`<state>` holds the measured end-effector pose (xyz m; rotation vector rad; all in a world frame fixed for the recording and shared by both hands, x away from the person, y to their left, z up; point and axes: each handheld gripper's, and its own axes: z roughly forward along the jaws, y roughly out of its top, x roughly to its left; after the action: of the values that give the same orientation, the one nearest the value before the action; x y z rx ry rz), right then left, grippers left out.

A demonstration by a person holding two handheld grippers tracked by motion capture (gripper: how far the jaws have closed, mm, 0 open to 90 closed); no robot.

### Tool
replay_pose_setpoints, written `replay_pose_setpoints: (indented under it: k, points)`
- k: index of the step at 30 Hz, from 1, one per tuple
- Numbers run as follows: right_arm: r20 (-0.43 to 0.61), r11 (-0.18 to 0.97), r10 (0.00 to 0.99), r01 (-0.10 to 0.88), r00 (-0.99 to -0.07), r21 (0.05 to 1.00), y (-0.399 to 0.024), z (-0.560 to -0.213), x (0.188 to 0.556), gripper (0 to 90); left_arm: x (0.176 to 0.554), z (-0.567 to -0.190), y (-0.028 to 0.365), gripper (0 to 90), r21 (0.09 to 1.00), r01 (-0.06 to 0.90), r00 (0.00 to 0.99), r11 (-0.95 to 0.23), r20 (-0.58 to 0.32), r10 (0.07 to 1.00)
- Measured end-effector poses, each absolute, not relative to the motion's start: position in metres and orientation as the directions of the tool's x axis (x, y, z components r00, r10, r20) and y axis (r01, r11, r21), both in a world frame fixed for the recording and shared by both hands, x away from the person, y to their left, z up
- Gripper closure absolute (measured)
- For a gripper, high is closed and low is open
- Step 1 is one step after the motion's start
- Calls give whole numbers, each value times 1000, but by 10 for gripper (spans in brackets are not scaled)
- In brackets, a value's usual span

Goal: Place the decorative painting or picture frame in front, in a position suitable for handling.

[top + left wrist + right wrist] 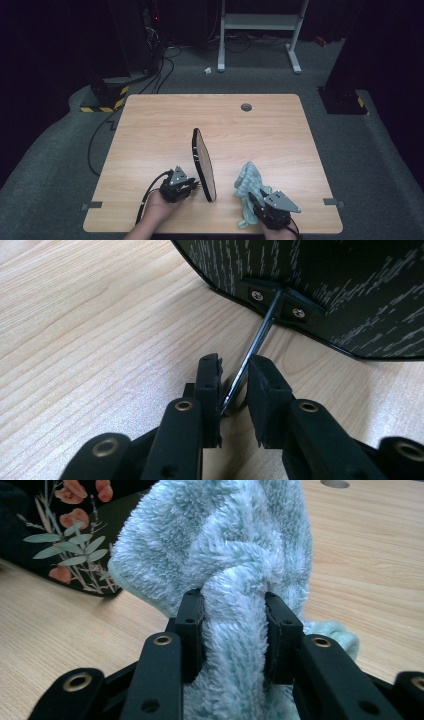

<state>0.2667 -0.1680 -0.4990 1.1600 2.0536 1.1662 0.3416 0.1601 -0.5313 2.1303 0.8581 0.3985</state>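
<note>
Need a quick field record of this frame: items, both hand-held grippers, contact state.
surface: wooden table
item 1: oval panel, standing on edge, dark back, floral front
item 2: thin metal stand rod screwed to the panel's back
item 3: light blue fluffy cloth, bunched, right of the panel
left hand-held gripper: jaws around the rod, small gap on each side, not clamped
right hand-held gripper: shut on the cloth

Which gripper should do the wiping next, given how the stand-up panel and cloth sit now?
Probably the right. The right gripper is shut on the cloth beside the panel. The left gripper has the panel's wire stand between its jaws, so it suits steadying.
</note>
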Motion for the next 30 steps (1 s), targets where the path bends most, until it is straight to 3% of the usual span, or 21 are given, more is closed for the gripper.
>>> replay_pose_setpoints:
  k: [10, 30]
  points:
    - [-31, 286, 852, 415, -522, 863, -161, -497, 270, 662, 340, -532, 159, 879, 768, 436, 728, -468, 4, 685]
    - [-21, 213, 803, 255, -596, 943, -128, -427, 282, 662, 344, -532, 172, 884, 769, 493, 655, -408, -20, 755]
